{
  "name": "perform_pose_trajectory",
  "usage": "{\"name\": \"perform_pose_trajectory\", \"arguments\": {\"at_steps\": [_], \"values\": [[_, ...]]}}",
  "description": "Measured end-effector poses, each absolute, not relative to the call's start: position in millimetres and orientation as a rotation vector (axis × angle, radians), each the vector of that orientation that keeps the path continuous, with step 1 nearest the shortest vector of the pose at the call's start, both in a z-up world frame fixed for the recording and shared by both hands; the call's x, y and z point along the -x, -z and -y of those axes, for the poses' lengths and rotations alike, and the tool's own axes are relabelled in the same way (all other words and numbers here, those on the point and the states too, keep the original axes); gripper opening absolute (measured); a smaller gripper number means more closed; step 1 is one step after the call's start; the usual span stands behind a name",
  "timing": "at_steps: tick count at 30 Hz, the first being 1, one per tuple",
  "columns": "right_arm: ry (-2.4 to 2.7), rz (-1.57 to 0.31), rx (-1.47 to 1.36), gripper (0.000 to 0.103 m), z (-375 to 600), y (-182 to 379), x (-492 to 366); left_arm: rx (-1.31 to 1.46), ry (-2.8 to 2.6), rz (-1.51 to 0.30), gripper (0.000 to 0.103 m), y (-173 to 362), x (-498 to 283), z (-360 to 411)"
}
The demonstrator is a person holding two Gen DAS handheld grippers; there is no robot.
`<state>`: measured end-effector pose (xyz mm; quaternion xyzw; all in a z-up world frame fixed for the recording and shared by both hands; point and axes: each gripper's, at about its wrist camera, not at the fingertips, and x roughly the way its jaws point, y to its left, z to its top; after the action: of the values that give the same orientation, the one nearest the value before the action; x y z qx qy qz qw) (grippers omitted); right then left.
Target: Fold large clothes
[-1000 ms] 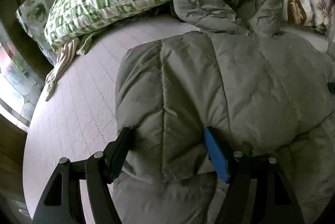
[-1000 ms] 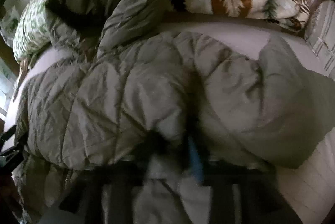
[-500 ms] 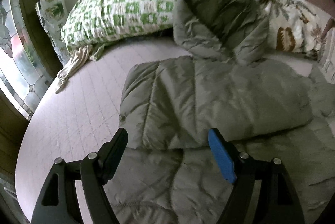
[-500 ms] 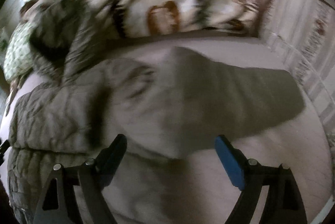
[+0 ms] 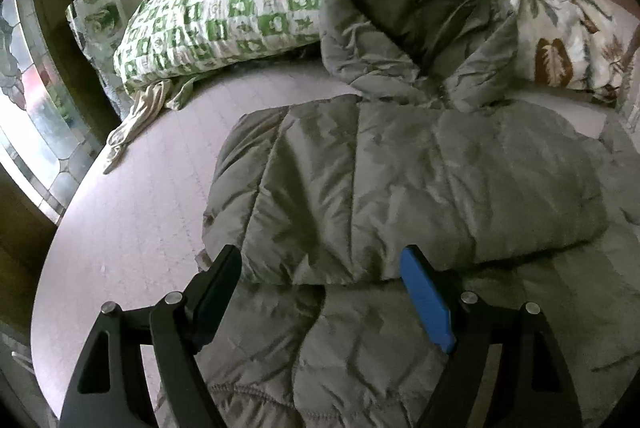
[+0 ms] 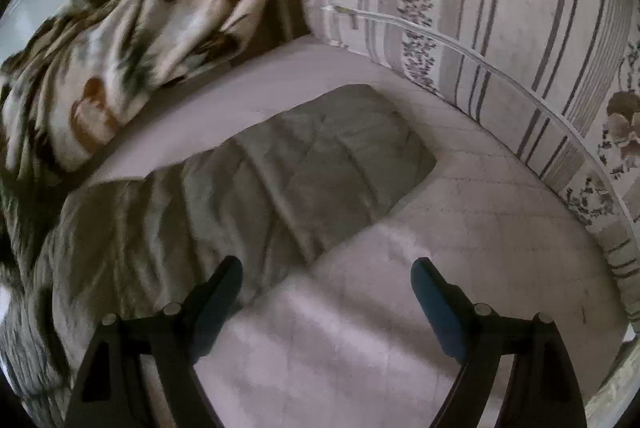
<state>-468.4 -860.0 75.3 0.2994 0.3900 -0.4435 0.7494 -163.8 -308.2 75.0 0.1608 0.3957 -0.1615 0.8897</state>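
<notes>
A big grey-green quilted puffer coat (image 5: pixel 400 188) lies spread on the pale bed sheet (image 5: pixel 132 220). One sleeve is folded across the coat's body, and the hood (image 5: pixel 420 28) lies crumpled beyond it. My left gripper (image 5: pixel 320 264) hangs open just above the coat, near the folded sleeve's edge, with nothing clamped between its fingers. In the right wrist view the other sleeve (image 6: pixel 332 164) stretches flat out toward the right. My right gripper (image 6: pixel 326 270) is open over the sheet (image 6: pixel 400 308) beside that sleeve's near edge and holds nothing.
A green-and-white checked pillow (image 5: pixel 216 20) and a leaf-print blanket (image 5: pixel 560 40) lie at the head of the bed. A striped floral cushion (image 6: pixel 500 28) borders the right side. A stained-glass window (image 5: pixel 28 108) stands to the left. A beige cloth strip (image 5: pixel 132 116) trails off the pillow.
Both grippers let go of the coat and opened. The left one drew back a little from the folded sleeve. The right one swung far to the right, over the other sleeve.
</notes>
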Motion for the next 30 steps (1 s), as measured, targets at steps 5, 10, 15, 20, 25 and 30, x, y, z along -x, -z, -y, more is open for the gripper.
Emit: {"name": "perform_pose_trajectory", "arguments": {"at_steps": [5, 10, 15, 20, 25, 30], "values": [[1.014, -0.833, -0.738, 0.088, 893, -61, 464, -0.349, 0.291, -0.826, 0.082, -68, 154, 310], [1.019, -0.817, -0.884, 0.088, 915, -26, 459, -0.356, 0.268, -0.842, 0.082, -59, 143, 314], [1.059, -0.741, -0.854, 0.089, 919, -18, 449, -0.377, 0.268, -0.826, 0.082, -53, 140, 321], [1.072, -0.712, -0.852, 0.048, 920, -25, 440, -0.397, 0.270, -0.813, 0.083, -52, 141, 323], [1.006, -0.636, -0.868, 0.026, 921, -42, 449, -0.406, 0.269, -0.806, 0.083, -57, 144, 321], [0.958, -0.592, -0.737, 0.024, 899, -86, 441, -0.395, 0.277, -0.786, 0.083, -72, 152, 315]]}}
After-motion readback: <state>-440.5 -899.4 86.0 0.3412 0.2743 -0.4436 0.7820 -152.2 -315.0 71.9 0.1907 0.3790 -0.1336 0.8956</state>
